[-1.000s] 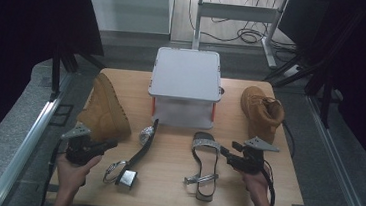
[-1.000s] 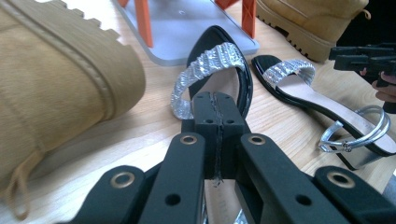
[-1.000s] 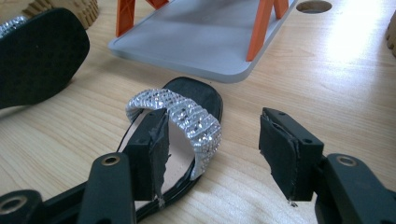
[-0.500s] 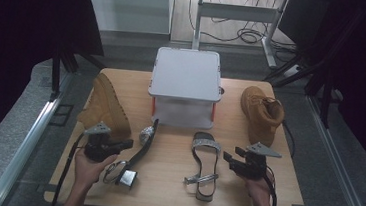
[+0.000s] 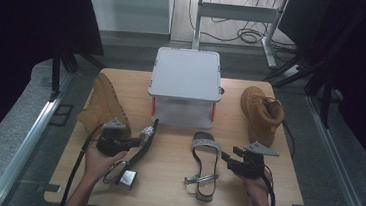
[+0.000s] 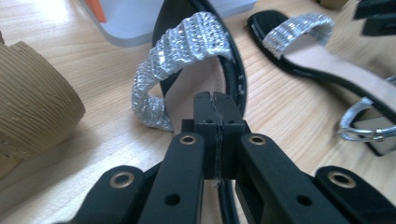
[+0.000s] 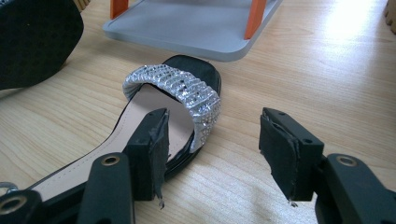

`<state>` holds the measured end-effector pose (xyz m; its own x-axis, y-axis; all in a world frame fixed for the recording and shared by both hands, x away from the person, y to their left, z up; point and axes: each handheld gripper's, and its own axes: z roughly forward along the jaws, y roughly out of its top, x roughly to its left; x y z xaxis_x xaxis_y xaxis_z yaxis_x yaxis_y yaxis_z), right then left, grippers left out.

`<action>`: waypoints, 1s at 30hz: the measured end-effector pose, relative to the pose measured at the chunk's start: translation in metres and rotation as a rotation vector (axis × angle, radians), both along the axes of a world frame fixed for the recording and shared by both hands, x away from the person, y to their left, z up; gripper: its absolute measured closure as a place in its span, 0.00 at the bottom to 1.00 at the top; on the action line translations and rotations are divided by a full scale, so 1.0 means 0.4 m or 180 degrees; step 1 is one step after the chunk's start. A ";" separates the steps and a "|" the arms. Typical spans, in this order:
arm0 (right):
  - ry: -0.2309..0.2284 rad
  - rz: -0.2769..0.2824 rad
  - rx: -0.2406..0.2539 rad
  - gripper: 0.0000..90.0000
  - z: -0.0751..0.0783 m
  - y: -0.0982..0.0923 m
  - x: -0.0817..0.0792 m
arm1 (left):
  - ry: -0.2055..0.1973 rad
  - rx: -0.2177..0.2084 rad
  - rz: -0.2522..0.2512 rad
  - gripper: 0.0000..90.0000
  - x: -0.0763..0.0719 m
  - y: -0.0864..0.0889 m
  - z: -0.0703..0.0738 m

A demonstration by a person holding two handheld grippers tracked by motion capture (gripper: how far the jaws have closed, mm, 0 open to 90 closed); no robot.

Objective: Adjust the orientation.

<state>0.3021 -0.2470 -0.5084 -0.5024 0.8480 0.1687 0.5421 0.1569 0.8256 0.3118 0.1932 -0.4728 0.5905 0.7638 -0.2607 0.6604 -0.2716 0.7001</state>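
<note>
The left gripper (image 6: 215, 100) has its jaws pressed together on the edge of the black flat sandal with a glittering silver toe strap (image 6: 187, 70), which is tipped up on its side so the sole edge runs between the pads. In the high view that left gripper (image 5: 132, 144) sits at the near left of the light wooden table (image 5: 163, 191), with the tilted sandal (image 5: 143, 142) beside the tan suede boot lying on its side (image 5: 101, 103).

The right gripper (image 7: 212, 140) stands spread, pinching nothing; its left pad is just beside the matching black sandal with silver strap (image 7: 177, 91), which lies flat, sole down. From above, this right gripper (image 5: 234, 157) is near that flat sandal (image 5: 204, 165).

Farther back stand a grey lidded plastic box with orange clasps (image 5: 186, 75) and an upright tan boot (image 5: 262, 112).

Since a second ago, the left hand has slid inward from the boot to the sandal; the right hand has kept still.
</note>
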 end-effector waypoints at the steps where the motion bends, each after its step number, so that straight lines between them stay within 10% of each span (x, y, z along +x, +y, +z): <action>1: -0.0016 -0.0018 0.0014 0.47 0.003 -0.004 -0.002 | 0.0032 -0.0044 -0.0005 1.00 0.007 -0.001 -0.003; 30: 0.0005 -0.0095 -0.0008 0.48 0.001 -0.012 -0.008 | 0.0147 0.0091 -0.0289 1.00 0.016 -0.109 -0.029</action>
<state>0.2989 -0.2519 -0.5080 -0.4767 0.8630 0.1673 0.5479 0.1428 0.8243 0.3181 0.1498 -0.4843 0.6456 0.7151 -0.2680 0.6634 -0.3513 0.6607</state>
